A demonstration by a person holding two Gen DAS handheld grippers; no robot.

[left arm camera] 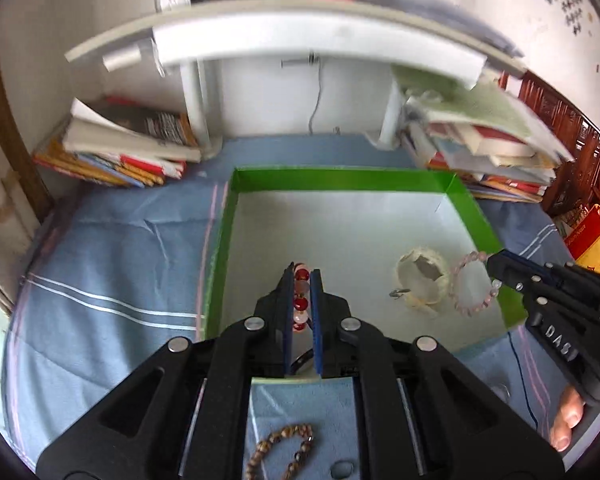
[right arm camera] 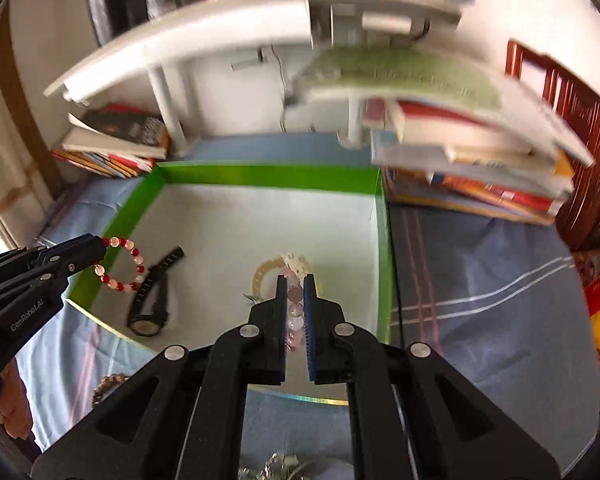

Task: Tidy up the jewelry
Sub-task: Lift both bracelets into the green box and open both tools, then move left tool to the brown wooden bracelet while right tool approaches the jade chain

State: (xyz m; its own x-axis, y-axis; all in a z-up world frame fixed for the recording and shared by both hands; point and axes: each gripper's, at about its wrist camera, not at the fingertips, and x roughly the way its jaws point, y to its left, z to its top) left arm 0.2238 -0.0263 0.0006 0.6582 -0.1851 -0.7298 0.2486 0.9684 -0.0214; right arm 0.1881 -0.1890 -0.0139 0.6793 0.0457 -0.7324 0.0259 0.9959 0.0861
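My left gripper [left arm camera: 302,276] is shut on a red and white bead bracelet [left arm camera: 301,302] and holds it over the near left part of the green-walled box [left arm camera: 340,179]. From the right wrist view the bracelet [right arm camera: 122,264] hangs from the left gripper [right arm camera: 100,250]. My right gripper [right arm camera: 296,280] is shut on a pink bead bracelet [right arm camera: 295,312], also over the box [right arm camera: 268,174]; in the left wrist view it [left arm camera: 492,262] holds the pink bracelet [left arm camera: 470,284] near the right wall. A cream bracelet [left arm camera: 420,280] and a black watch [right arm camera: 150,300] lie in the box.
A brown bead bracelet [left arm camera: 282,450] lies on the blue cloth [left arm camera: 112,264] in front of the box. Stacks of books stand at the back left [left arm camera: 120,148] and back right [right arm camera: 480,160] under a white shelf [left arm camera: 300,36]. More jewelry [right arm camera: 276,466] lies near my right gripper's base.
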